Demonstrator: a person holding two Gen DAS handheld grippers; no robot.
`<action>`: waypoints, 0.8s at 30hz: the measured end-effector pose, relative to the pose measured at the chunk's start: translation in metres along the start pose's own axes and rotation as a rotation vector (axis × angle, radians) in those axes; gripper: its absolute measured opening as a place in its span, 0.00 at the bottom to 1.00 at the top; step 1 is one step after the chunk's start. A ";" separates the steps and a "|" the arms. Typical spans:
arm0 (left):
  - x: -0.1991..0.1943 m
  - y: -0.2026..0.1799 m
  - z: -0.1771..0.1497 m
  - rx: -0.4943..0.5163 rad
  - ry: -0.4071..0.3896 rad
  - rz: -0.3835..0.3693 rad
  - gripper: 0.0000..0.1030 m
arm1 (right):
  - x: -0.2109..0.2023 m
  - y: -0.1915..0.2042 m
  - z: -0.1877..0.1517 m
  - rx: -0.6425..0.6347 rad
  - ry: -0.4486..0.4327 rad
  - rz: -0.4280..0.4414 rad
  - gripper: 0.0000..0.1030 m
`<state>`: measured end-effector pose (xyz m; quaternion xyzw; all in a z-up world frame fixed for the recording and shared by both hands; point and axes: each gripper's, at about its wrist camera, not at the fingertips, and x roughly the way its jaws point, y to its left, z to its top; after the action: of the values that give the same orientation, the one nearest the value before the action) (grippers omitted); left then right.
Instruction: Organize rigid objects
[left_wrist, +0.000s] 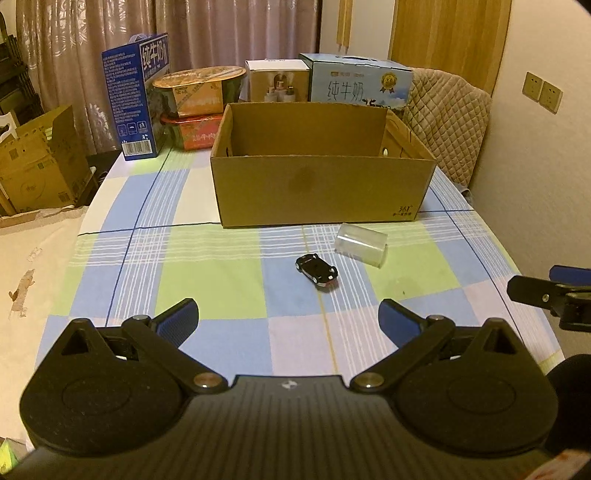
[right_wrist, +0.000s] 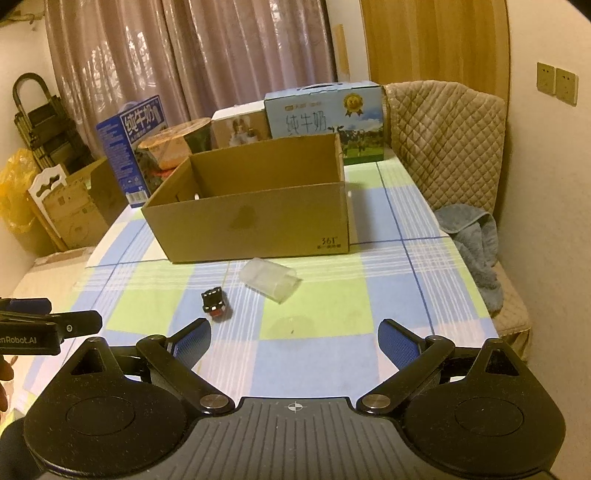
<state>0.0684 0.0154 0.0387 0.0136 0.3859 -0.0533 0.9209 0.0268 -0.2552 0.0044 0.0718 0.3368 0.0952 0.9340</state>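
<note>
A small black toy car (left_wrist: 317, 273) lies on the checked tablecloth, in front of an open cardboard box (left_wrist: 317, 192). A clear plastic cup (left_wrist: 361, 243) lies on its side just right of the car. My left gripper (left_wrist: 288, 317) is open and empty, a short way in front of the car. In the right wrist view the car (right_wrist: 214, 303), the cup (right_wrist: 269, 279) and the box (right_wrist: 255, 221) show ahead. My right gripper (right_wrist: 294, 338) is open and empty, short of the cup. Each gripper shows at the other view's edge.
Milk cartons (left_wrist: 136, 96) (left_wrist: 356, 83), stacked noodle bowls (left_wrist: 197, 92) and a small white box (left_wrist: 277, 79) stand behind the cardboard box. A quilted chair (right_wrist: 447, 144) with a grey towel (right_wrist: 476, 240) sits at the table's right edge. More cartons (left_wrist: 37, 166) stand on the floor left.
</note>
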 end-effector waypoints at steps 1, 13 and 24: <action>0.000 0.000 0.000 0.000 0.003 0.001 0.99 | 0.000 0.000 0.000 0.000 0.002 0.001 0.92; 0.009 -0.001 0.000 -0.005 0.014 -0.008 0.99 | 0.007 -0.006 0.000 0.005 0.024 0.005 0.92; 0.028 -0.003 0.001 -0.017 0.030 -0.014 0.99 | 0.024 -0.015 -0.001 0.011 0.053 0.001 0.92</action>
<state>0.0881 0.0099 0.0199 0.0036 0.4000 -0.0563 0.9148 0.0461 -0.2644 -0.0146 0.0747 0.3619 0.0955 0.9243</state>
